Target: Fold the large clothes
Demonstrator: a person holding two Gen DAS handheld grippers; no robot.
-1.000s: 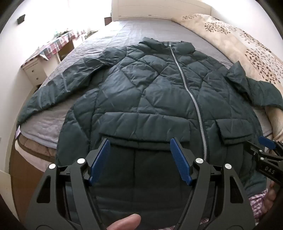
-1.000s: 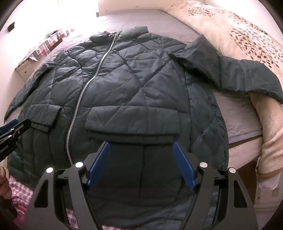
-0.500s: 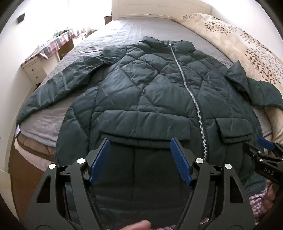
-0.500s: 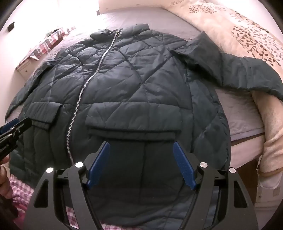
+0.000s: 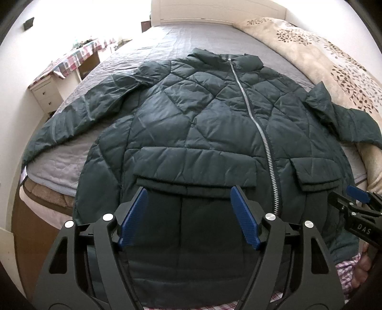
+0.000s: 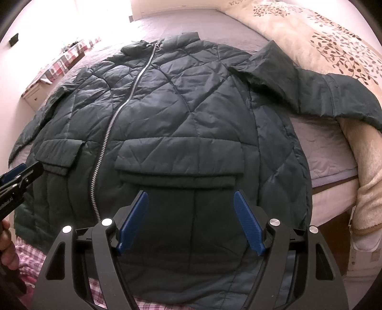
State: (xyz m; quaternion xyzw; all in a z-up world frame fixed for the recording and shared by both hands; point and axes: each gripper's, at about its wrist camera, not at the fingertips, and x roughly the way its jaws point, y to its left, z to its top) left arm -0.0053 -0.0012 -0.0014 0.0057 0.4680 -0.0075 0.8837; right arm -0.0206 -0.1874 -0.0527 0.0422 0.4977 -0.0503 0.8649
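Observation:
A dark green quilted jacket (image 5: 195,124) (image 6: 181,114) lies front up on the bed, zipped, both sleeves spread out sideways, its hem hanging over the near bed edge. My left gripper (image 5: 188,198) hovers open above the jacket's left half, just below the left pocket flap (image 5: 195,167), nothing between its blue pads. My right gripper (image 6: 191,200) is open too, over the right half below the right pocket flap (image 6: 176,159). Each gripper shows at the edge of the other's view, the right gripper (image 5: 353,198) in the left wrist view and the left gripper (image 6: 19,174) in the right wrist view.
The grey bedsheet (image 5: 167,47) runs back to a white headboard (image 5: 214,12). A beige leaf-patterned blanket (image 6: 322,35) lies along the bed's right side, under the right sleeve's end. A white bedside cabinet (image 5: 45,93) with a plaid cloth stands at the left. Pink plaid fabric (image 6: 26,255) shows below the hem.
Both views have shifted slightly, so the jacket sits a little farther up in the frames. The thumb at the bottom of the left wrist view is gone. Both grippers stay open.

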